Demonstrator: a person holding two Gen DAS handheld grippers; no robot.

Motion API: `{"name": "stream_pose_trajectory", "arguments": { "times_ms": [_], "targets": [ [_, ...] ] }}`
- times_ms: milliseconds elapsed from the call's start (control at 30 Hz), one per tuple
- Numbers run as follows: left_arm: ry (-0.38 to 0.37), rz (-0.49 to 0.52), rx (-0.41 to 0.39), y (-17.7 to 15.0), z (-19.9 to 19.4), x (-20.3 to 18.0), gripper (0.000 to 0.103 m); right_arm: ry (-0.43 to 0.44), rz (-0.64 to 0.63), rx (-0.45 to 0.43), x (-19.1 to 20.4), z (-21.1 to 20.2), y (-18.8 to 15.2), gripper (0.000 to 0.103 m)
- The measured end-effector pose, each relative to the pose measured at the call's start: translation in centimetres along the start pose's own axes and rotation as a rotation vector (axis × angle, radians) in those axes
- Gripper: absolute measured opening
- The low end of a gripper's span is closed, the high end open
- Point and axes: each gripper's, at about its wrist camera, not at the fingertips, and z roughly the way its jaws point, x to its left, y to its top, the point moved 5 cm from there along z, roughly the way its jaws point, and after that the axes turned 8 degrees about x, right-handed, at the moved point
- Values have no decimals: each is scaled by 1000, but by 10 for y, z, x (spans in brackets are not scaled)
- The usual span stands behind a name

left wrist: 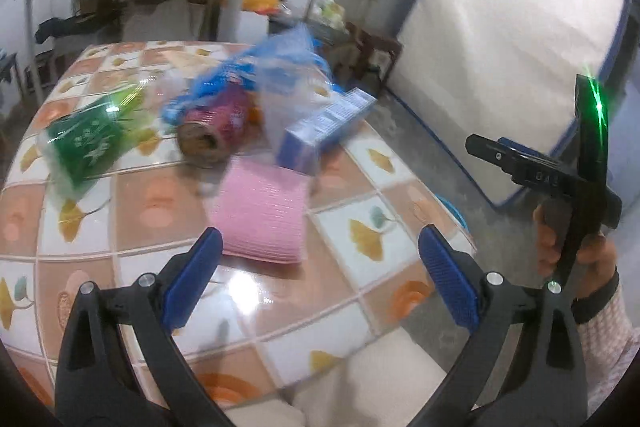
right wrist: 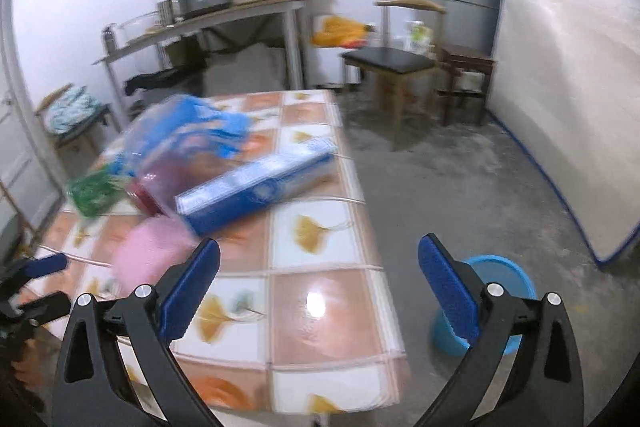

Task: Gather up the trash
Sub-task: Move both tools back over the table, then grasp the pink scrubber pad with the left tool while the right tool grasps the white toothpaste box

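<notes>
Cataloguing of trash, tiled tabletop (left wrist: 160, 211), collection judged barely begun or not begun; nothing seen inside any receptacle.

Item: clear plastic bag with blue print (left wrist: 280, 67), centre of left wrist view, slumped over other pieces; upper left of centre in right wrist view (right wrist: 188, 135). Blurred, contents only partly legible.

Item: blue rectangular cardboard box (left wrist: 324, 127), lying flat, right of centre, partly under the bag's film; mid-frame in right wrist view (right wrist: 256, 191).

Item: red-and-pink cylindrical can (left wrist: 212, 131), on its side, round end toward the lens, touching the bag.

Item: green printed plastic packet (left wrist: 88, 139), left of frame, just beside the can.

Item: pink ribbed flat pad (left wrist: 260, 219), lower centre, nearest the jaws; blurred pink patch at lower left in right wrist view (right wrist: 152, 251).

Receptacle, presumed: round blue plastic bin (right wrist: 492, 303), on the concrete floor, lower right of right wrist view, beside the table edge. Interior not visible.

Remaining, as judged: all five items still on the table, each to be picked and carried to the bin.

Left gripper (left wrist: 320, 279): jaws spread wide, empty, angled down over the near tabletop, just short of the pad.

Right gripper (right wrist: 320, 283): jaws spread wide, empty, angled down over the table's right edge, right jaw over the bin. Seen also at right of left wrist view (left wrist: 500, 151), held by a hand (left wrist: 576, 247) in a checked sleeve, well off the table edge.
</notes>
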Motion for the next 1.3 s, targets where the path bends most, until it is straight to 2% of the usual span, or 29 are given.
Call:
{"name": "stream_pose_trajectory", "arguments": {
  "times_ms": [100,167,233,300,367,500,600,767,967,1233,1300],
  "targets": [
    [56,14,-22,-2,6,18,95,44,-11,32,24,14,7,96],
    [127,75,-33,-1,14,23,95,39,-13,104,31,28,13,96],
    [206,154,-36,0,22,26,94,85,22,179,32,45,23,96],
    [239,205,-42,2,28,26,94,129,82,218,26,57,31,96],
    [252,236,-45,4,33,26,95,206,176,255,17,72,45,96],
    [250,288,-17,8,50,24,94,285,334,321,0,105,60,96],
    [252,300,44,8,67,24,95,316,407,363,-5,131,69,96],
    [236,313,83,10,81,17,94,301,493,407,-12,168,78,96],
    [290,325,151,11,104,14,95,280,547,460,-13,199,81,94],
    [299,240,178,16,114,26,94,243,584,481,-12,217,80,82],
    [309,232,180,18,115,30,86,241,596,477,-14,217,81,77]
  ]
}}
